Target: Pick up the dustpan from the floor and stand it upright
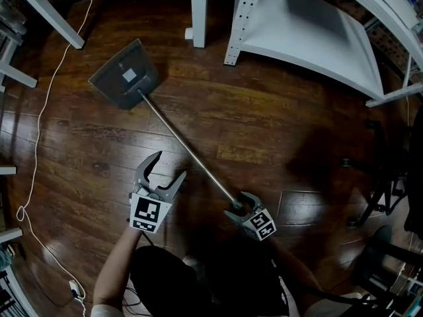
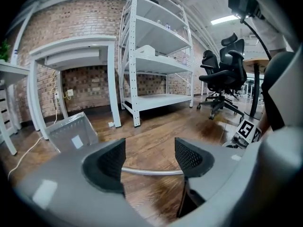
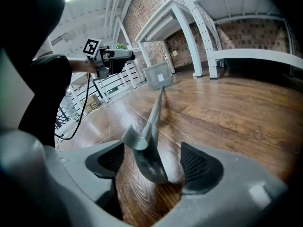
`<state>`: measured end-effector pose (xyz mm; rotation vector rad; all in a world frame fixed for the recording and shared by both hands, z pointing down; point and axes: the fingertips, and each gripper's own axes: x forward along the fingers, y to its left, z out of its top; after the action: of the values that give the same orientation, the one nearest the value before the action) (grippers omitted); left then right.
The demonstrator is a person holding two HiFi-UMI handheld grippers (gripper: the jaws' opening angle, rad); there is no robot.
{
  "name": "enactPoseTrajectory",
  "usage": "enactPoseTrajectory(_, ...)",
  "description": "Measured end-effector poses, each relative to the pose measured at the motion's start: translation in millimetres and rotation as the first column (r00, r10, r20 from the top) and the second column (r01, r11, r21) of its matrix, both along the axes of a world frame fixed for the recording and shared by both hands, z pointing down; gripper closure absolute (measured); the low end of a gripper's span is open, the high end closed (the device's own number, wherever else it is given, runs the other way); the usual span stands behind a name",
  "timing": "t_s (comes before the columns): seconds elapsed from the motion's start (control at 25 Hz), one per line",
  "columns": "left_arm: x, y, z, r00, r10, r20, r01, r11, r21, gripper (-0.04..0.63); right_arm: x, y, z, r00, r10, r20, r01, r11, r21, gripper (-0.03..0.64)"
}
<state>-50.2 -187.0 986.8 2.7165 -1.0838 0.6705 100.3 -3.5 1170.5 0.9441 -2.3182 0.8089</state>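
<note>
The grey dustpan (image 1: 125,76) lies on the wooden floor with its pan toward the far left. Its long metal handle (image 1: 185,145) runs diagonally back to me. My right gripper (image 1: 240,203) is at the handle's grip end. In the right gripper view the grey grip (image 3: 144,150) lies between the jaws with a gap on each side, so the right gripper (image 3: 154,162) is open. My left gripper (image 1: 168,166) hovers open just left of the shaft. In the left gripper view the shaft (image 2: 151,171) crosses beyond the left gripper (image 2: 150,157), and the pan (image 2: 73,132) shows at the left.
A white shelving unit (image 1: 310,32) stands at the far right, with a white post (image 1: 198,12) beside it. White table legs (image 1: 49,12) are at the far left. A white cable (image 1: 39,124) trails down the left side. Black office chairs (image 2: 222,74) stand to the right.
</note>
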Motion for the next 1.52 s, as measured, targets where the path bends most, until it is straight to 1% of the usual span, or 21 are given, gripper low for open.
enactPoseTrajectory(0.12,-10,-4,1,1.0,-0.027,0.008,0.027,1.0,0.001,0.252,-3,-3,0,1.0,-0.009,0.014,0.009,1.0,-0.002,0.298)
enactPoseTrajectory(0.16,-14,-7,0,0.999,-0.04,0.007,0.04,0.999,0.0,0.252,-4,-4,0,1.0,-0.019,0.013,0.019,1.0,-0.002,0.329)
enactPoseTrajectory(0.2,-17,-9,-2,0.999,-0.053,0.001,0.053,0.999,-0.002,0.25,-6,-4,-2,0.999,-0.031,0.011,0.031,1.0,-0.002,0.4)
enactPoseTrajectory(0.24,-19,-10,-5,0.998,-0.067,-0.007,0.067,0.998,-0.006,0.25,-7,-2,-5,0.999,-0.043,0.009,0.043,0.999,-0.007,0.499)
enactPoseTrajectory(0.36,-21,-4,-21,0.993,-0.109,-0.04,0.108,0.994,-0.021,0.25,-3,11,-19,0.997,-0.081,-0.008,0.08,0.996,-0.043,0.508)
enactPoseTrajectory(0.44,-27,-5,-41,0.988,-0.141,-0.054,0.14,0.99,-0.026,0.25,-1,10,-38,0.996,-0.085,-0.008,0.085,0.995,-0.055,0.512)
enactPoseTrajectory(0.56,-36,-2,-78,0.981,-0.186,-0.056,0.183,0.982,-0.051,0.25,3,5,-82,0.998,-0.06,0.0,0.06,0.996,-0.068,0.514)
enactPoseTrajectory(0.64,-41,5,-110,0.975,-0.212,-0.063,0.208,0.976,-0.065,0.251,6,6,-119,0.999,-0.05,-0.012,0.049,0.996,-0.076,0.514)
enactPoseTrajectory(0.72,-46,11,-147,0.969,-0.237,-0.073,0.232,0.97,-0.07,0.252,9,6,-157,0.997,-0.054,-0.046,0.05,0.995,-0.087,0.514)
enactPoseTrajectory(0.84,-50,25,-210,0.952,-0.292,-0.093,0.281,0.952,-0.119,0.252,14,5,-216,0.992,-0.058,-0.108,0.045,0.991,-0.123,0.514)
enactPoseTrajectory(0.92,-49,36,-258,0.935,-0.334,-0.116,0.317,0.938,-0.142,0.253,17,11,-260,0.989,-0.049,-0.14,0.026,0.987,-0.16,0.514)
enactPoseTrajectory(1.0,-46,47,-309,0.925,-0.355,-0.134,0.333,0.93,-0.157,0.253,17,19,-306,0.985,-0.032,-0.168,-0.002,0.981,-0.194,0.514)
enactPoseTrajectory(1.16,-46,72,-402,0.906,-0.391,-0.162,0.359,0.913,-0.192,0.253,15,27,-396,0.975,0.0,-0.222,-0.049,0.975,-0.219,0.512)
enactPoseTrajectory(1.24,-51,79,-440,0.894,-0.416,-0.167,0.383,0.902,-0.2,0.253,9,25,-433,0.97,-0.006,-0.242,-0.048,0.975,-0.218,0.512)
enactPoseTrajectory(1.32,-60,82,-473,0.877,-0.451,-0.166,0.417,0.886,-0.205,0.253,5,24,-462,0.964,-0.026,-0.265,-0.036,0.974,-0.226,0.512)
enactPoseTrajectory(1.44,-82,85,-513,0.835,-0.523,-0.173,0.486,0.847,-0.215,0.253,1,28,-491,0.952,-0.045,-0.304,-0.03,0.97,-0.24,0.512)
enactPoseTrajectory(1.52,-95,88,-532,0.814,-0.554,-0.173,0.517,0.827,-0.22,0.253,-3,30,-509,0.947,-0.045,-0.319,-0.036,0.97,-0.242,0.512)
